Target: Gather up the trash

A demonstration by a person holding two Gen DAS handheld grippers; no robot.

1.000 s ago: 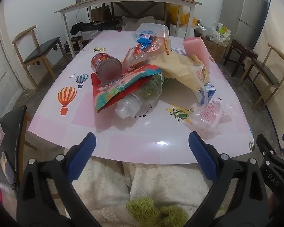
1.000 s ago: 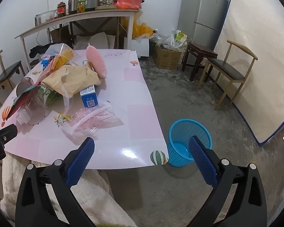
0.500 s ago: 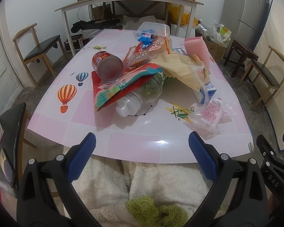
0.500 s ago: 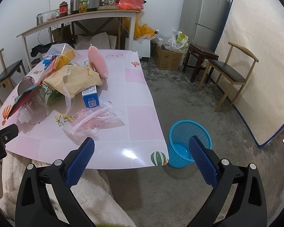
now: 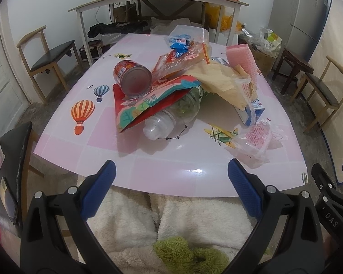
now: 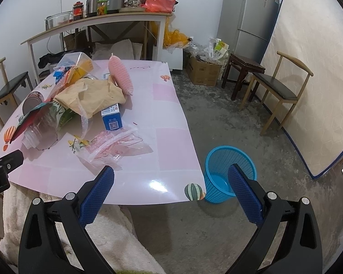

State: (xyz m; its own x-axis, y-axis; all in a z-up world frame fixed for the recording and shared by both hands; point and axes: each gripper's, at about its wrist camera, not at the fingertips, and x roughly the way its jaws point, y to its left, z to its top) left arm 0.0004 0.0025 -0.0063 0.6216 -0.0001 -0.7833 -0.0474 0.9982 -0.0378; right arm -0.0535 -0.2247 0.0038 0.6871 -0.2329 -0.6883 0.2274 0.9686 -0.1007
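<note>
Left gripper (image 5: pixel 171 182) wide open, empty; trash pile (image 5: pixel 171 91) ahead on table (image 5: pixel 148 173).

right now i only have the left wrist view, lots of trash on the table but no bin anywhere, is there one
Observer: Yes. A blue basket stands on the floor just off the table's right near corner.
Operator: anything in it yet
Observer: It looks empty; its blue bottom shows through the open top.
Operator: is my right gripper holding anything
Observer: No. The right gripper is open and holds nothing, hovering over the table's near edge.
Operator: whats closest to it
Observer: The clear plastic wrapper with pink print, lying flat just beyond its left finger.
</note>
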